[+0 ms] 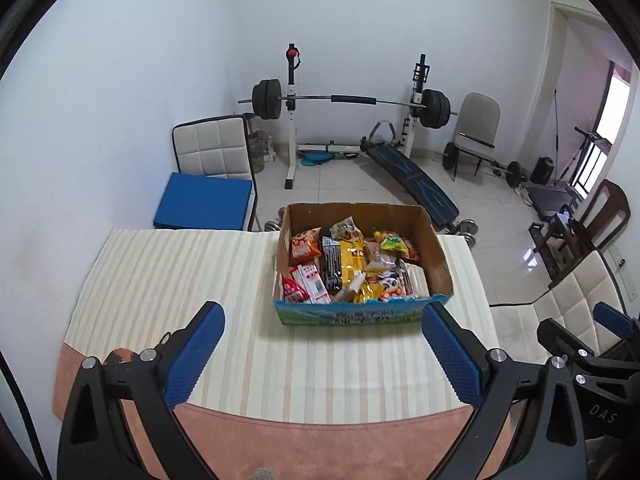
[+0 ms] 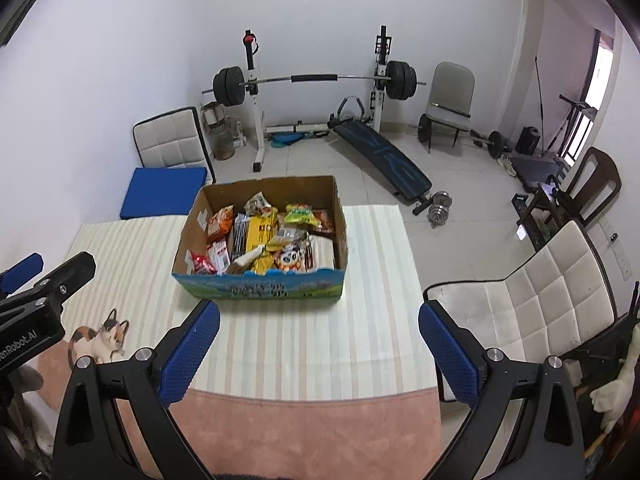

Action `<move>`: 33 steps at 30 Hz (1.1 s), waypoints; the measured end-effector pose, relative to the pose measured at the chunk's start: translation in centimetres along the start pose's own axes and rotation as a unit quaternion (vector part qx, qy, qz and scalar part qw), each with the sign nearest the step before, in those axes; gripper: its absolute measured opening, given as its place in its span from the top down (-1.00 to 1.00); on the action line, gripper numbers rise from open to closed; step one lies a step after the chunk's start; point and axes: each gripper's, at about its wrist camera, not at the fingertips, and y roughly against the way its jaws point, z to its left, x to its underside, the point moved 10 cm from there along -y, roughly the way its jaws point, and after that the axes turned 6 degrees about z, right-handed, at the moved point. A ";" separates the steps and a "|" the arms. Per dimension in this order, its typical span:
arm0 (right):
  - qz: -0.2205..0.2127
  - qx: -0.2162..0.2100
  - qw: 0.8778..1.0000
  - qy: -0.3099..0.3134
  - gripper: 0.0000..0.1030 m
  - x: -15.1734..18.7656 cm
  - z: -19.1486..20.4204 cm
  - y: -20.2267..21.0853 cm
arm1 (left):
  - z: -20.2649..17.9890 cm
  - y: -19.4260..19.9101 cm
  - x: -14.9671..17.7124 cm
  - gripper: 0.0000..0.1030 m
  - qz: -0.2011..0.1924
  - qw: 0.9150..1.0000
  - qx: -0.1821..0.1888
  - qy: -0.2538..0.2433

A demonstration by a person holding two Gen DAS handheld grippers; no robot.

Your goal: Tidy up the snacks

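1. Left wrist view showed the left gripper (image 1: pixel 323 344) nearest the camera, its blue ridged pads spread wide with nothing between them, hanging over the striped cream tablecloth (image 1: pixel 168 280).
2. Right wrist view showed the right gripper (image 2: pixel 319 340) in the same posture: jaws wide apart, empty, above the cloth on the near side of the open brown cardboard box with a blue printed front (image 2: pixel 260 286).
3. That box sat on the cloth just beyond both pairs of fingertips, touched by neither gripper.
4. Inside the box lay a loose heap of snack packets (image 2: pixel 264 240): an orange bag (image 1: pixel 306 246) at the far left, a long black bar (image 1: pixel 331 270) beside it, a yellow pack (image 1: pixel 352 258) near the middle, a green-and-yellow bag (image 1: pixel 394 242) toward the far right, and a panda-faced packet (image 2: pixel 289 258) against the near wall.
5. Left of the box, a cat picture (image 2: pixel 100 338) was printed on the pink near strip of the cloth.
6. Right of the box stood a white quilted chair (image 2: pixel 528 300).
7. Beyond the box, on the tiled floor, a black sit-up bench (image 2: pixel 384 158) lay, and farthest back a barbell on a white rack (image 2: pixel 316 78) stood against the wall.
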 end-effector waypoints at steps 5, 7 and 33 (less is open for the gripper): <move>-0.007 0.007 1.000 0.004 -0.98 -1.4 0.4 -1.6 | 0.3 -1.4 -1.0 -0.96 -0.005 1.000 -0.008 0.002; -0.008 0.009 1.000 0.004 -0.98 -1.8 0.5 -2.2 | 0.3 -1.7 -1.1 -0.96 -0.007 1.000 -0.009 0.001; -0.024 0.025 0.999 0.003 -0.98 -4.4 -0.8 -3.4 | -0.9 -3.6 -1.9 -0.96 -0.005 1.000 -0.019 -0.008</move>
